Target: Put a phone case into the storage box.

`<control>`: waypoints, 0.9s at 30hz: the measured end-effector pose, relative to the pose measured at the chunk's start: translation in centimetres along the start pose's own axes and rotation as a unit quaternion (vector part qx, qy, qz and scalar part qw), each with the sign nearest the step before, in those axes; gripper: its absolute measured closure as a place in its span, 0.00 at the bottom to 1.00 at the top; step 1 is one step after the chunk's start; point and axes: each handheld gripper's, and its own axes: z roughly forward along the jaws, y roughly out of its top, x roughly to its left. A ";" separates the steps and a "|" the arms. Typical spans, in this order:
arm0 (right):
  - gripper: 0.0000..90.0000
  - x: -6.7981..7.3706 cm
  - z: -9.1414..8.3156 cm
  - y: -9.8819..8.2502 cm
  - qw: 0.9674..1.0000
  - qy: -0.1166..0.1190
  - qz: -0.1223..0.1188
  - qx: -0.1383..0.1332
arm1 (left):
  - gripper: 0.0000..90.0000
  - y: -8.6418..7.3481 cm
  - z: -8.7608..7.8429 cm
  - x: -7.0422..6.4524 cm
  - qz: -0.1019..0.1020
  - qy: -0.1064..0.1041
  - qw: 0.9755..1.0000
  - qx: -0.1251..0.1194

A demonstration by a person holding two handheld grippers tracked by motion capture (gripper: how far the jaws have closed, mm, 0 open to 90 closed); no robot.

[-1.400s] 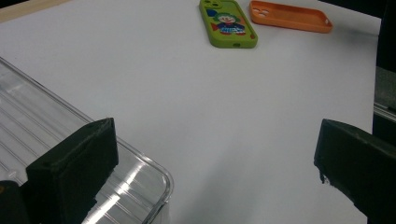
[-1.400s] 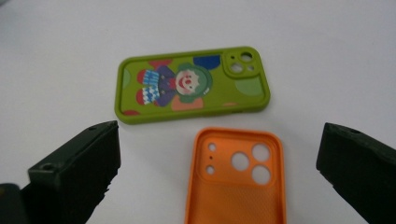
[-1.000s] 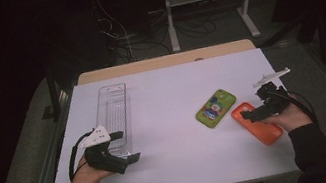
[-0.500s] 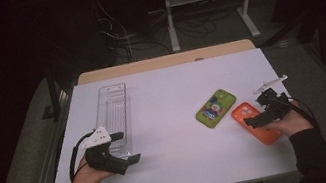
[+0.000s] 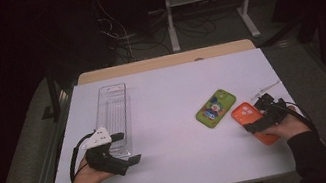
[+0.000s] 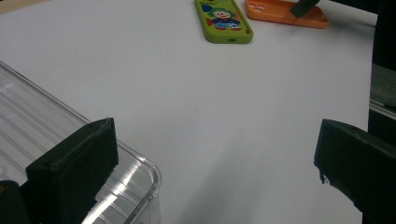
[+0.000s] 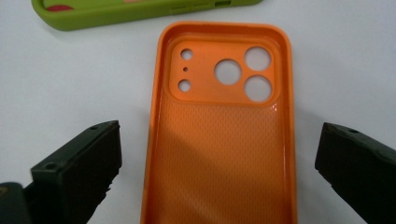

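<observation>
- Since a second ago: right gripper (image 7: 217, 172) lowered over orange phone case (image 7: 219, 135), plate tipped flatter.
- Case flat, hollow up, just right of green phone case (image 5: 215, 108); long axis along jaws, camera holes away.
- Jaws wide, straddling case.
- Left gripper (image 6: 215, 172) wide, beside clear tray (image 5: 113, 115).

High view was dim and soft: only the white table (image 5: 171, 120) was lit, from overhead, and the room from 9 through 12 to 3 o'clock fell to near black. Both gripper views were bright and even. The clear tray (image 6: 70, 140) showed glare streaks at 7 o'clock. The orange case (image 7: 219, 135) was sharp; near jaws were blurred, throwing soft shadows.
</observation>
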 end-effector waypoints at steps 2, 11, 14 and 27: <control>0.01 0.0 0.2 -0.1 1.000 -0.001 -0.004 0.005 | 0.00 0.0 0.0 0.0 -0.002 0.000 1.000 0.000; 0.06 0.1 0.7 -0.3 1.000 0.000 -0.006 0.019 | 0.00 0.0 0.1 -0.1 0.000 -0.001 1.000 0.001; 0.09 0.1 0.7 -0.3 1.000 0.001 -0.002 0.018 | 0.00 0.0 0.1 0.0 0.001 -0.001 1.000 0.002; 0.14 0.3 0.7 -0.5 0.999 -0.016 -0.009 0.038 | 0.00 -0.1 0.2 -0.1 -0.003 -0.002 1.000 0.001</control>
